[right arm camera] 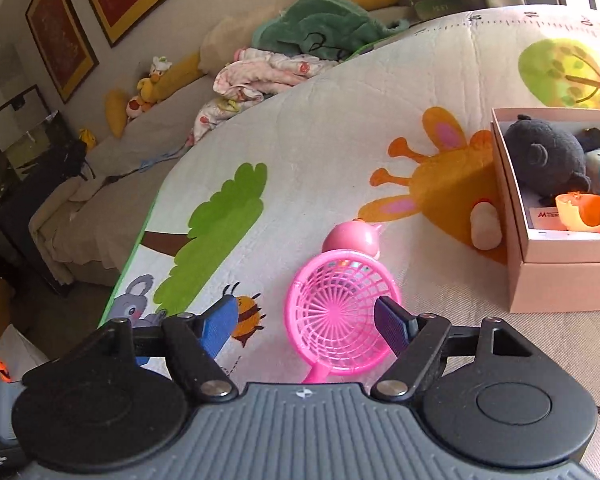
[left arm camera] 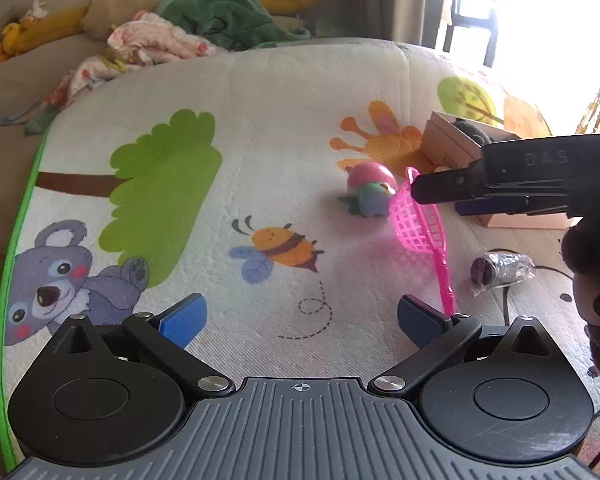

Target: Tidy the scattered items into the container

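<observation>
1. Right gripper (right arm camera: pixel 306 326) sat wide open around the pink net (right arm camera: pixel 340 316) on the mat (right arm camera: pixel 320 140)
2. Left gripper (left arm camera: pixel 300 320) was open too, empty
3. Box (right arm camera: pixel 560 276) stood near; probably best pinching the rim squarely before lifting

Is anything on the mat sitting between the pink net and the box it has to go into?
Nothing visible does. The pink net lies left of the box with bare mat between them; the pink toy sits behind the net, off that path.
</observation>
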`<state>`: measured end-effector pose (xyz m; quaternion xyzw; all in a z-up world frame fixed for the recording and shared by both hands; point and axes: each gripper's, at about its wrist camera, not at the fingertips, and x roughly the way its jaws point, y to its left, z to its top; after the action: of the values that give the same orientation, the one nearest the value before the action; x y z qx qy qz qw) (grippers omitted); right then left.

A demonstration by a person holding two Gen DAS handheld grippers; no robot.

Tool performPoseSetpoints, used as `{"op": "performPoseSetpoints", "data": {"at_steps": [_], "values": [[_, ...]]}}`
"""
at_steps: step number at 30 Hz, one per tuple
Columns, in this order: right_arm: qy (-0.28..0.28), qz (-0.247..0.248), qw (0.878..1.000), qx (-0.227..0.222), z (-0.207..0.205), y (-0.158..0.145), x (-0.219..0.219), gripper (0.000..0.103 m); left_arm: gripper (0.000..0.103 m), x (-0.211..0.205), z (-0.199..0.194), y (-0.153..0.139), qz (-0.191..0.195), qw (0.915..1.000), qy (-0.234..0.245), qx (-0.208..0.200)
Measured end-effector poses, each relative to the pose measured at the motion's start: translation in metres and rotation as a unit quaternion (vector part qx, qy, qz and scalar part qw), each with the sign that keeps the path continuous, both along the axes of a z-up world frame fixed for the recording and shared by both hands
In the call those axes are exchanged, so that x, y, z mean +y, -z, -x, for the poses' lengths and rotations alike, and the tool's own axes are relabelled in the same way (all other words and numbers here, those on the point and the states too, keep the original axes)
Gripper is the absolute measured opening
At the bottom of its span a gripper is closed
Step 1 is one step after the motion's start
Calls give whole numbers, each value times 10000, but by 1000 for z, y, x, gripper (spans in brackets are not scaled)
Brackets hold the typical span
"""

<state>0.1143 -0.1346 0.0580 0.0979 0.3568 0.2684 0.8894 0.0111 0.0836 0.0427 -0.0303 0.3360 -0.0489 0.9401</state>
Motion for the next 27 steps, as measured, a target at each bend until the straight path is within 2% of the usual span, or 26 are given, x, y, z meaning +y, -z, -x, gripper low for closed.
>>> {"op": "performPoseSetpoints", "data": {"at_steps": [1,2,3,9,15,20,23,27], "values": [[38,37,10000,50,-4,3,0,55,103,-1,1,1,12,10000,46,5],[65,69,9999,135,-8,6,1,39,103,-3,2,2,26,10000,85,15],[101,132,9995,279,-12,11,0,29,103,-4,2,4,44,9999,124,31],[526,497,9973,95,-15,19,-9,29,103,-11,1,4,284,9987,413,-16],[656,925,9933,218,-17,31,-17,29,103,-16,-16,-1,1038,9920,719,-42],[571,1022,9931,-2,-11,36,-20,29,103,-27,-37,-6,885,9936,696,-108],[500,991,9938,-100,-9,39,-24,29,103,-27,-50,-10,1175,9909,653,-95],[380,987,9941,-237,-4,41,-29,29,102,-18,-70,-17,1566,9873,264,-42]]}}
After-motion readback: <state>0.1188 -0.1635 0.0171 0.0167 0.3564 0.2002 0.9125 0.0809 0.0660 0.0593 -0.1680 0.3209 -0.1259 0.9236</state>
